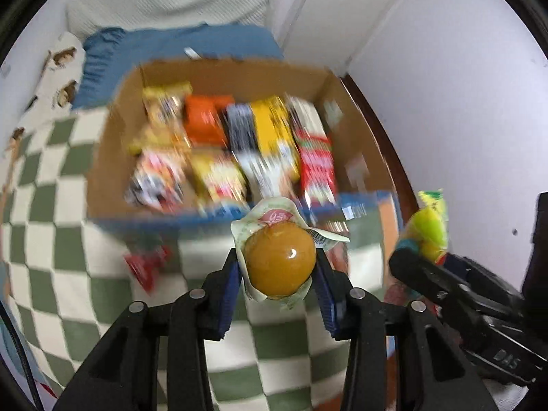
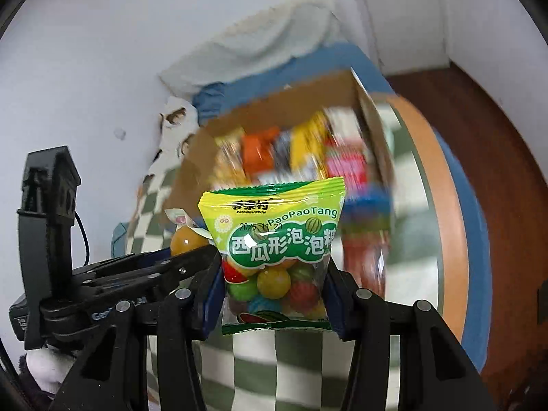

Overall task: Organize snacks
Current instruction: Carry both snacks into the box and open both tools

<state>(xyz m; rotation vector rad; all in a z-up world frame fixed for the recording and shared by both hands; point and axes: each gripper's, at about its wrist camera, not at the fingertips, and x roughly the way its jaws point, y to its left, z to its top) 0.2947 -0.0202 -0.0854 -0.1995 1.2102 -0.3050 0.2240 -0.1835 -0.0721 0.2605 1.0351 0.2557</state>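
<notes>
Bed: a green-and-white checked blanket (image 1: 68,274) covers it, with a blue pillow (image 1: 178,42) at the far end against the wall.
Box: an open cardboard box (image 1: 113,157) sits on the blanket, its floor nearly filled with rows of snack packets (image 1: 270,133); blur hides their labels.
Stray packet: a red wrapper (image 1: 145,267) lies on the blanket just outside the box's near wall.
Right gripper (image 2: 275,286): clamped on the lower half of a green bag of gumballs (image 2: 274,236), held upright in the air short of the box.
Left gripper (image 1: 279,267): pinched tight on a small amber jelly cup (image 1: 280,257), foil lid facing the box, also in the air.
Risk, cup: it is round and slick, so I'd guess it could squirt out of the pads if tilted or squeezed harder.
Risk, bag: a hard squeeze could burst it.
Risk, crowding: the two grippers ride close together and could knock each other, and the box has little free room.
</notes>
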